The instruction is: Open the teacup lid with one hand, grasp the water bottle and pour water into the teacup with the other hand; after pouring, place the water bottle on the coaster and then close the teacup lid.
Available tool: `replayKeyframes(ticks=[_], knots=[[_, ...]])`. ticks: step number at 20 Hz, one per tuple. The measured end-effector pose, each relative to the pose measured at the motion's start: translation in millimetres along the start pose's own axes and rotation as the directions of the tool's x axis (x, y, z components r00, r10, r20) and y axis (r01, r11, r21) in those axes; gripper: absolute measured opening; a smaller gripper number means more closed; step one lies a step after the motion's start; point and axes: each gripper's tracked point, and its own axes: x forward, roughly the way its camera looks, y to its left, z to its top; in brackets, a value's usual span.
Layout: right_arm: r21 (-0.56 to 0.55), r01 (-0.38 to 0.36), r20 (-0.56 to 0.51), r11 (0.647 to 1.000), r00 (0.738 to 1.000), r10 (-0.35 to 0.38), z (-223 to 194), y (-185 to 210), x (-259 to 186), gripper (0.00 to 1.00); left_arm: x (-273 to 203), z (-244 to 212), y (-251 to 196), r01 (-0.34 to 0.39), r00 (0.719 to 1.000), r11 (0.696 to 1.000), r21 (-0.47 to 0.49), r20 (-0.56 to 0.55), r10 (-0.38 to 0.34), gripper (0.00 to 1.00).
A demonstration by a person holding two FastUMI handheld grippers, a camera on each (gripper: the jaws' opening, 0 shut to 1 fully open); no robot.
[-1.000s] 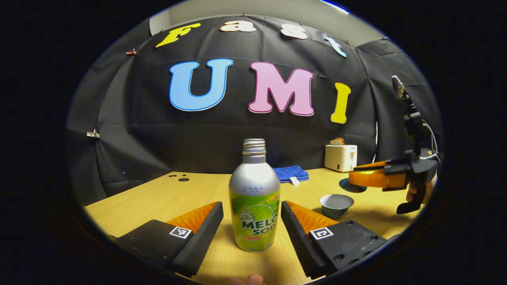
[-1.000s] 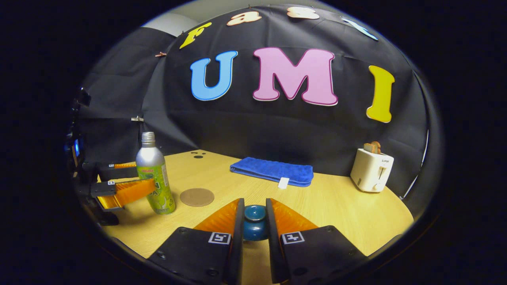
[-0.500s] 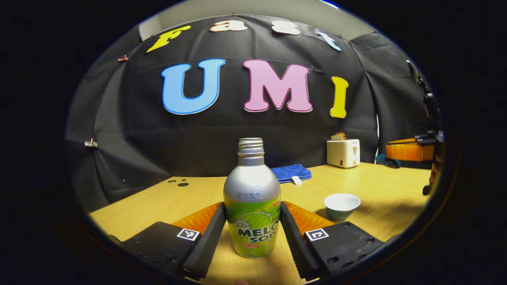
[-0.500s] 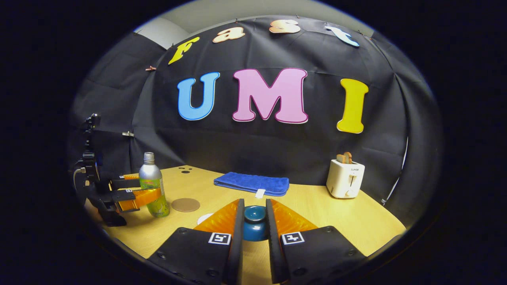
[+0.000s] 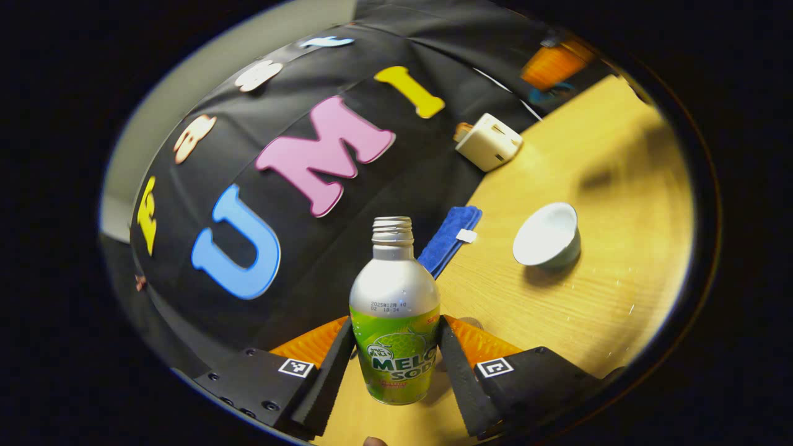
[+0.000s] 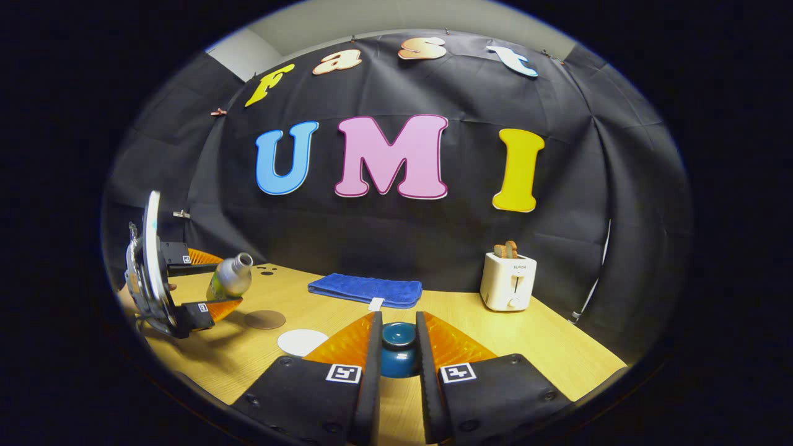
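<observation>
My left gripper (image 5: 393, 329) is shut on the silver and green water bottle (image 5: 394, 310), which has no cap. In the right gripper view the bottle (image 6: 230, 279) hangs above the table, its neck tilted toward the teacup (image 6: 302, 341). The open teacup (image 5: 546, 235), white inside, stands on the table to the right of the bottle. My right gripper (image 6: 397, 323) is shut on the knob of the blue teacup lid (image 6: 398, 347), held clear of the cup. A round brown coaster (image 6: 265, 319) lies beside the teacup.
A folded blue towel (image 6: 365, 290) lies at the back of the wooden table (image 6: 526, 347). A white toaster (image 6: 509, 282) with toast stands at the back right. The toaster (image 5: 489, 141) and towel (image 5: 449, 238) lie beyond the cup in the left gripper view.
My left gripper closed on the bottle, lifted it and tilted it toward the teacup. My right gripper carried the lid up and to the right, away from the cup.
</observation>
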Motion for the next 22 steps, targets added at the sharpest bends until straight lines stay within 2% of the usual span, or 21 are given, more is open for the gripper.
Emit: replayKeyframes(ticks=[2,4,10,13,22], knots=[[0.005,0.020,0.018,1.000,1.000,-0.020,7.2,-10.5,-3.6,0.31,4.4,0.3,-3.8,0.014,1.000,0.992,0.129,-0.017,-0.012,0.80],[0.010,0.038,0.029,0.999,0.999,-0.038,10.1,-19.9,-6.8,0.31,1.8,3.4,-2.5,0.015,1.000,0.967,0.255,-0.017,-0.011,0.80],[0.023,0.047,0.037,0.999,0.998,-0.048,12.8,-28.7,-11.4,0.31,7.9,25.8,-3.6,-0.006,0.999,0.844,0.537,0.037,-0.016,0.80],[0.030,0.048,0.046,0.998,0.998,-0.049,16.0,-30.9,-14.2,0.31,11.1,21.7,-4.9,0.009,0.999,0.791,0.612,0.030,-0.034,0.80],[0.036,0.049,0.056,0.998,0.997,-0.051,18.6,-33.8,-17.1,0.31,15.0,20.1,-10.3,0.032,0.998,0.667,0.744,0.015,-0.064,0.80]])
